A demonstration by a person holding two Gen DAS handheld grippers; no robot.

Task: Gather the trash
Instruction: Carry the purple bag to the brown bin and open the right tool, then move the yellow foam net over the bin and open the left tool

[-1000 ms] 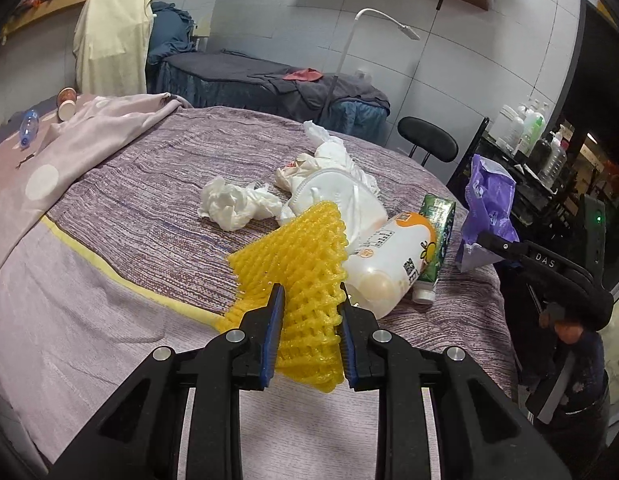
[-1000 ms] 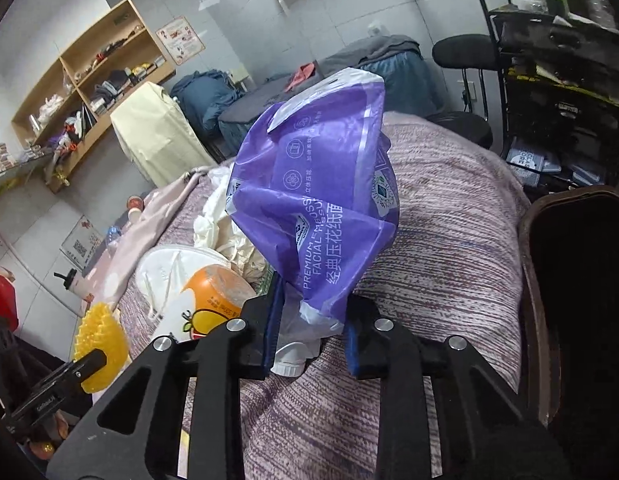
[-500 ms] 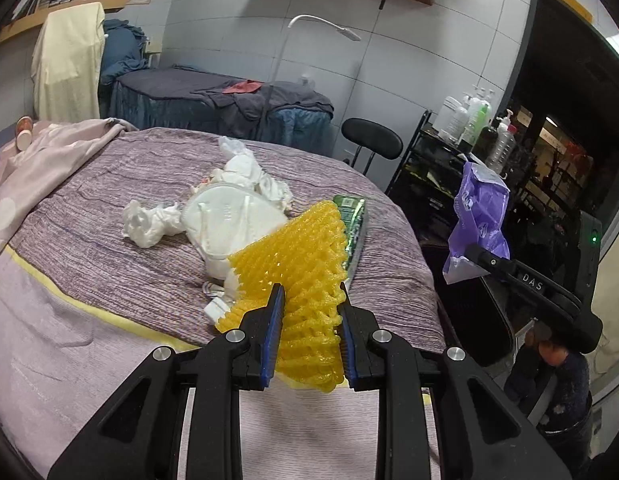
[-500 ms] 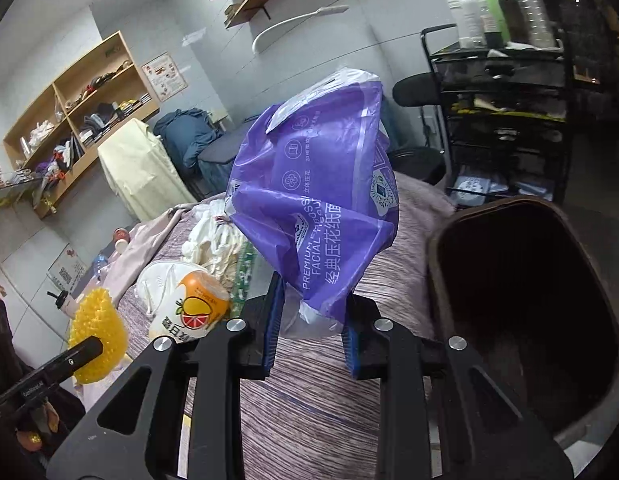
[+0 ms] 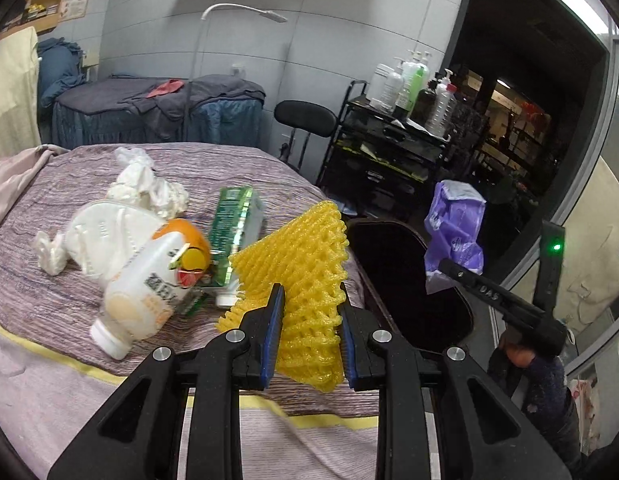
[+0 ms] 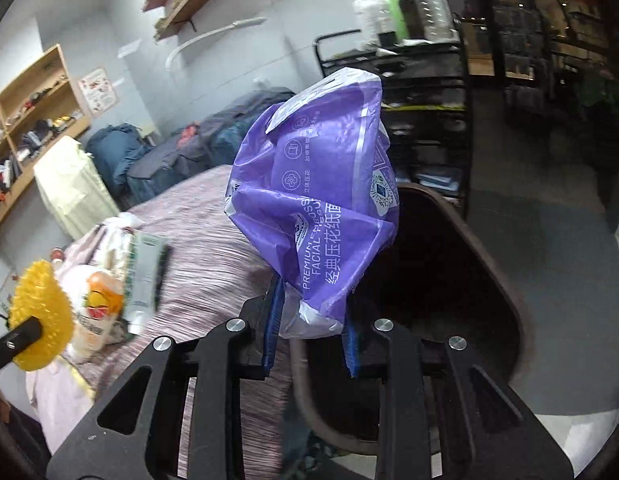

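The bed, under a striped purple cover, fills the left and centre of the left wrist view, with the leftover trash grouped at centre left. Beside its edge, at right of centre, stands the dark trash bin, its mouth open and black inside.

In the right wrist view the purple tissue wrapper rises from the centre of the frame, its lower end clamped in the right gripper; it hangs about over the bin's near rim. The better move is probably to carry it further over the opening before letting go, since such a light film could drift onto the bed or floor.

The left gripper is clenched on the yellow foam net, low in the centre of its frame, still above the bed edge; it needs the same short carry to the right.

Waiting on the bed are a white mask, a plastic bottle, a green tube and crumpled tissues.
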